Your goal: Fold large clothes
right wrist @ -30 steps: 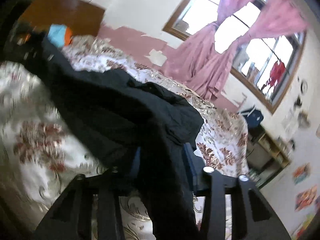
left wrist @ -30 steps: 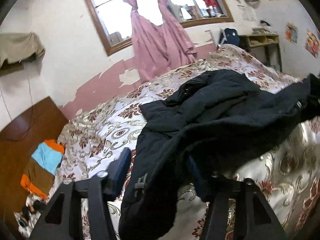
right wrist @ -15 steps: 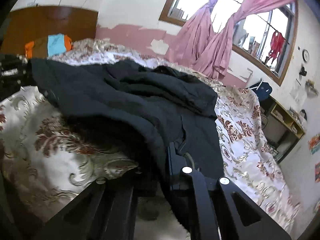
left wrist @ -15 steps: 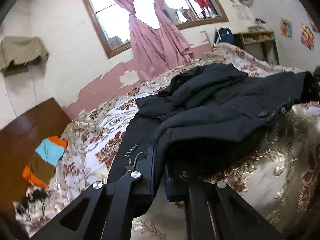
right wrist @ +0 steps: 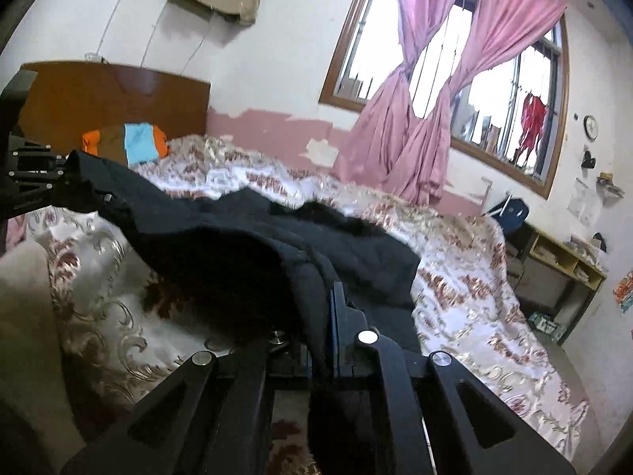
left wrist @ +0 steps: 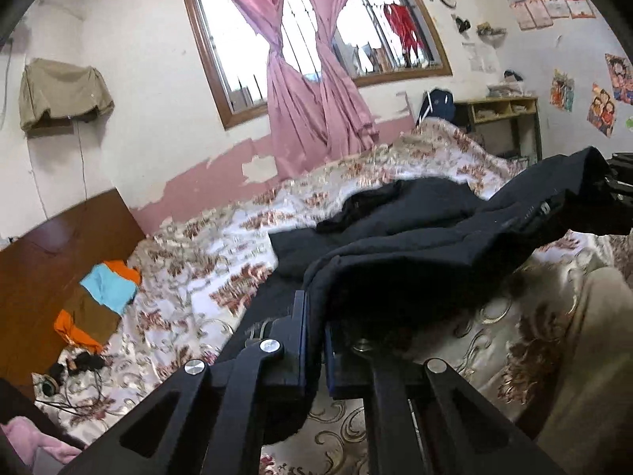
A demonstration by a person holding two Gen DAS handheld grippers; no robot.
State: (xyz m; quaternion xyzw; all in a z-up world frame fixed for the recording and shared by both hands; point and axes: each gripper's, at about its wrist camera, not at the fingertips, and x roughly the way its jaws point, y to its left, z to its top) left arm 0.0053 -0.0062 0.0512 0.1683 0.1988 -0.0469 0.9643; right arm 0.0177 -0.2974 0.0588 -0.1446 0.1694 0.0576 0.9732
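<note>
A bedroom with peeling pink-and-white walls holds a bed (left wrist: 186,273) under a floral satin cover, a wooden headboard (right wrist: 114,99) at its far left end and a window (left wrist: 316,39) with knotted pink curtains (left wrist: 312,91) behind it. A dark jacket (left wrist: 415,233) lies spread across the near half of the bed, its bulk bunched toward the middle and its near hem lifted off the cover between two claws. The left claw (left wrist: 314,336) is pinched tight on the jacket's left near edge, cloth running between its blue-edged pads and hanging below them. The right claw (right wrist: 322,324) is clamped the same way on the right near edge; both closed onto the cloth within the last second. Each claw shows at the edge of the other's view, with the jacket's hem stretched between them. A folded orange, brown and blue cloth (left wrist: 99,301) rests by the headboard, well apart from the jacket. A low shelf (right wrist: 565,265) stands against the far right wall beside a blue backpack (left wrist: 437,103).
</note>
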